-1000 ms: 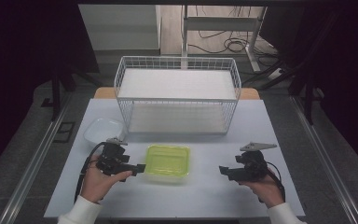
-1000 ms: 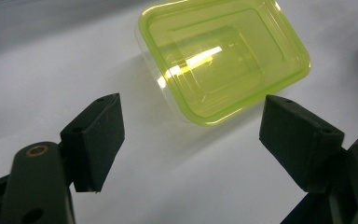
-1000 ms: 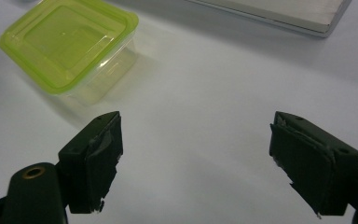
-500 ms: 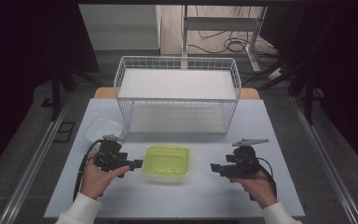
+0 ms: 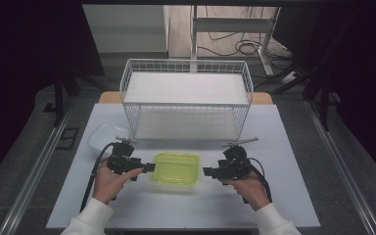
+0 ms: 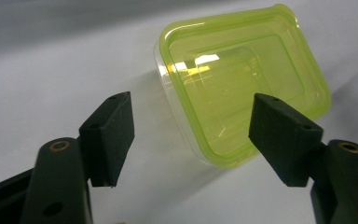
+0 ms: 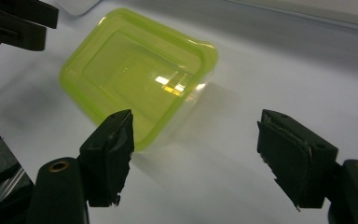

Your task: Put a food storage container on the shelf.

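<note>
1. We are closing in on the green-lidded container (image 5: 175, 168), which sits on the table (image 5: 293, 147) at six o'clock of the wire basket (image 5: 186, 98).
2. Our left gripper (image 5: 149, 167) reaches its nine o'clock edge and our right gripper (image 5: 207, 172) comes in at three; both have jaws apart and just narrowing, with nothing gripped.
3. Next, we likely need each side seated between the pads before clamping.

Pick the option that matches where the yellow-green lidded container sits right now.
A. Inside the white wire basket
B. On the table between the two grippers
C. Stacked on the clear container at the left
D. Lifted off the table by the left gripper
B: the yellow-green container rests on the table, with the left gripper and right gripper at either side, neither touching it.
</note>
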### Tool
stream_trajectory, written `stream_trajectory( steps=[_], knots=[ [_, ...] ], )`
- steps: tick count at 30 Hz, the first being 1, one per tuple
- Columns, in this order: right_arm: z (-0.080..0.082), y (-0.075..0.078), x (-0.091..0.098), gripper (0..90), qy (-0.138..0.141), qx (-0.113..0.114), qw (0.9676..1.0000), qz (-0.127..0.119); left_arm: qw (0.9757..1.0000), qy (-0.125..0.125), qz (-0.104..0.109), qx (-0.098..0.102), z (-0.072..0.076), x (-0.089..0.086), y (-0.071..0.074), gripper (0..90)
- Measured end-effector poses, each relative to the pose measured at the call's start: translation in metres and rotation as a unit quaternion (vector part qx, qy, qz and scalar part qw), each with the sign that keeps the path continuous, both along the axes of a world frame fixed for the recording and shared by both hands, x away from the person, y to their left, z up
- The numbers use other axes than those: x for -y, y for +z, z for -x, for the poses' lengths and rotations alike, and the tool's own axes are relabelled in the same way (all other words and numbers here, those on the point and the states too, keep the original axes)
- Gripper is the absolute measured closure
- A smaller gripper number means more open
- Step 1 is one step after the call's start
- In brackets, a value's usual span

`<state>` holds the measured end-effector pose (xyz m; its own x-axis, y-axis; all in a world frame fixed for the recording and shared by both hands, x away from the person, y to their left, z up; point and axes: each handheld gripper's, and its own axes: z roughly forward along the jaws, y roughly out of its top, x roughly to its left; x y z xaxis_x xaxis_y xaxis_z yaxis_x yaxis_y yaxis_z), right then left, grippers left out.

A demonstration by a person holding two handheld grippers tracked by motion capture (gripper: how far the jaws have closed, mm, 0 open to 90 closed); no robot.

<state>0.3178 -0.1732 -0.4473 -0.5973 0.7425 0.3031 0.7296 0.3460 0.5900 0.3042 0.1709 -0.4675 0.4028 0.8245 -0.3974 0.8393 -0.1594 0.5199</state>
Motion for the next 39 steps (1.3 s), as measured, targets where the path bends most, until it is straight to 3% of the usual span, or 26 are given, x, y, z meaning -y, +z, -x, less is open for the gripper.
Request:
stream_trajectory(
  steps=[2, 3, 4, 9, 15, 17, 21, 22, 29, 36, 39],
  knots=[
    [-0.003, -0.001, -0.006, 28.2, 0.001, -0.006, 1.0000, 0.001, 0.9999, -0.005, -0.006, -0.007, -0.003, 0.000, -0.003, 32.3],
    [-0.006, -0.002, -0.009, 28.6, 0.000, -0.009, 1.0000, 0.000, 1.0000, 0.003, -0.001, -0.007, -0.004, 0.002, -0.005, 33.1],
    [-0.007, -0.002, -0.011, 29.0, -0.002, -0.011, 0.9999, -0.002, 0.9999, -0.006, -0.006, -0.011, -0.005, 0.002, -0.006, 33.5],
    [-0.011, -0.011, -0.014, 30.5, -0.007, -0.026, 0.9995, -0.014, 0.9998, -0.006, 0.002, -0.020, -0.009, 0.007, -0.012, 35.8],
    [-0.014, -0.021, -0.017, 31.9, -0.007, -0.046, 0.9988, -0.015, 0.9993, 0.002, 0.019, -0.031, -0.013, 0.007, -0.019, 37.0],
    [-0.016, -0.023, -0.017, 33.3, -0.010, -0.048, 0.9986, -0.019, 0.9993, -0.005, 0.015, -0.032, -0.015, 0.004, -0.019, 37.5],
    [-0.021, -0.029, -0.020, 35.8, -0.012, -0.059, 0.9979, -0.025, 0.9986, 0.006, 0.035, -0.038, -0.016, 0.003, -0.022, 38.8],
    [-0.022, -0.031, -0.021, 36.4, -0.013, -0.061, 0.9977, -0.026, 0.9986, -0.004, 0.031, -0.042, -0.017, 0.001, -0.024, 39.1],
    [-0.030, -0.040, -0.024, 43.6, -0.024, -0.081, 0.9958, -0.037, 0.9972, -0.008, 0.049, -0.055, -0.021, 0.001, -0.030, 42.8],
    [-0.033, -0.049, -0.023, 54.7, -0.025, -0.110, 0.9916, -0.063, 0.9949, -0.016, 0.073, -0.068, -0.023, -0.001, -0.035, 48.4],
    [-0.035, -0.052, -0.022, 62.4, -0.022, -0.129, 0.9877, -0.086, 0.9937, -0.023, 0.082, -0.072, -0.023, 0.000, -0.037, 54.0]
  ],
)
